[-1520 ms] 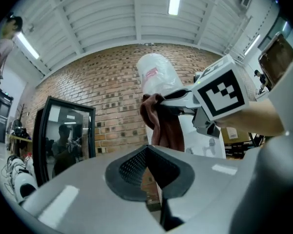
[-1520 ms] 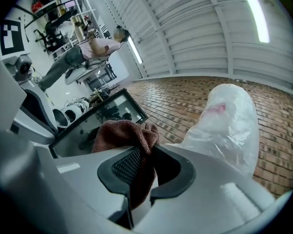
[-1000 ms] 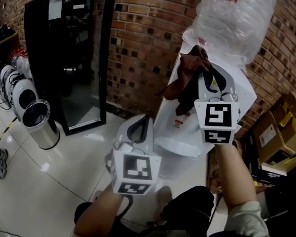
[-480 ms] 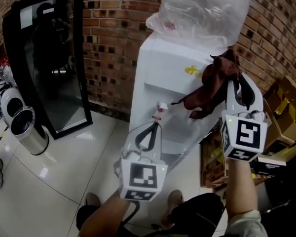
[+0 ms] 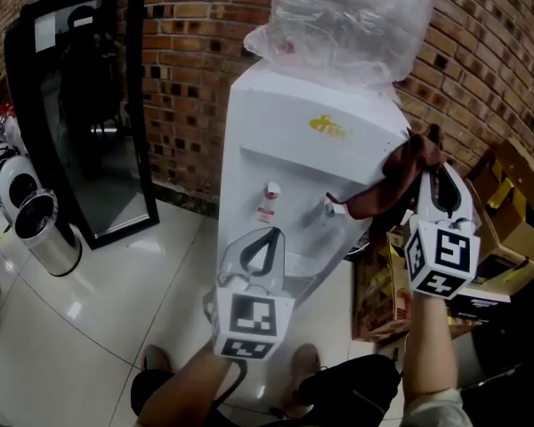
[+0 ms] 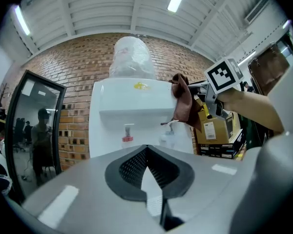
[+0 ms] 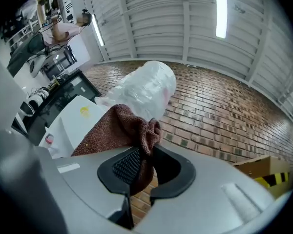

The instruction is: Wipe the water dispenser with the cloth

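Brown cloth [image 5: 400, 172] hangs bunched from your right gripper [image 5: 432, 174], whose jaws are clamped on its upper fold; in the right gripper view the fabric [image 7: 117, 130] fills the gap between the pads and spills out over the left one. You hold that gripper up at the right edge of the white water dispenser [image 5: 294, 167], just below its top corner, and the cloth drapes down toward the pale tap [image 5: 334, 207] on the front panel. Whether the cloth actually presses on the casing cannot be told. Your left gripper [image 5: 265, 236] sits lower, in front of the dispenser's recess, with its jaws closed tip to tip and nothing between them. A red tap [image 5: 269, 201] stands left of the pale one. On top of the dispenser rests a bottle wrapped in clear plastic [image 5: 347, 16]. Behind it runs a brick wall [image 5: 196, 60], with a black-framed glass panel [image 5: 89, 105] and a metal bin [image 5: 44, 229] to the left, and cardboard boxes [image 5: 516, 203] to the right.
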{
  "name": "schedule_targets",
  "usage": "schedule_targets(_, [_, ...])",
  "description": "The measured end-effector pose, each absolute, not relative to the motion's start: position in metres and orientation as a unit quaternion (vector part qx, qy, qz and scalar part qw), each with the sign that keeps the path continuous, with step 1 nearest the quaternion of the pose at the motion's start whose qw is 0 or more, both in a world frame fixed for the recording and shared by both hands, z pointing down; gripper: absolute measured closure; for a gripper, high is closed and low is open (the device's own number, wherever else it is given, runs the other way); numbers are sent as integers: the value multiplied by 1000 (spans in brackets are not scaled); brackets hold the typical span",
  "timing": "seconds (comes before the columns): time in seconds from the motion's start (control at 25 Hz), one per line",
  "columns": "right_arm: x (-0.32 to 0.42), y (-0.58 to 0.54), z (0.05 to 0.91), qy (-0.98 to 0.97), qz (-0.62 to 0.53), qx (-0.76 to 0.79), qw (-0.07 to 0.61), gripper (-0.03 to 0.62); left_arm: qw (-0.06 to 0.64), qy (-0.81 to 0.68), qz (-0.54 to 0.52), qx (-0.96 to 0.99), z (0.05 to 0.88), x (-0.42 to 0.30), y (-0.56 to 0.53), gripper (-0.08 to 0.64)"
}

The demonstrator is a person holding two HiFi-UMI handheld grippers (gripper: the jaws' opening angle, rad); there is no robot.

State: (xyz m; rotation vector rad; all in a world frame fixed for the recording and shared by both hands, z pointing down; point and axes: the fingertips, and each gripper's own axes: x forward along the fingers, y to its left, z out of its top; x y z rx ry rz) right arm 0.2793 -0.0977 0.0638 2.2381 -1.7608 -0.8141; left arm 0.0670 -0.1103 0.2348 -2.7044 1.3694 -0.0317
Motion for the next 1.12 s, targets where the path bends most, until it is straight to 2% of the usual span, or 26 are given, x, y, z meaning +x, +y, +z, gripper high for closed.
schedule_targets(0.24, [270, -89, 53, -604, -276, 745, 60, 518, 56, 466, -5, -883, 229, 50, -111, 560])
schedule_targets(0.48, [174, -81, 41, -660, -319, 679, 36, 518, 66, 509, -1, -858, 222, 2, -114, 560])
schedule_targets(0.88, [-5, -149, 93, -753, -327, 561, 103, 518, 56, 576, -2, -816, 221, -100, -117, 560])
schedule_targets(1.12, [-33, -192, 118, -735, -321, 575, 158, 518, 45, 584, 16, -811, 215, -125, -119, 560])
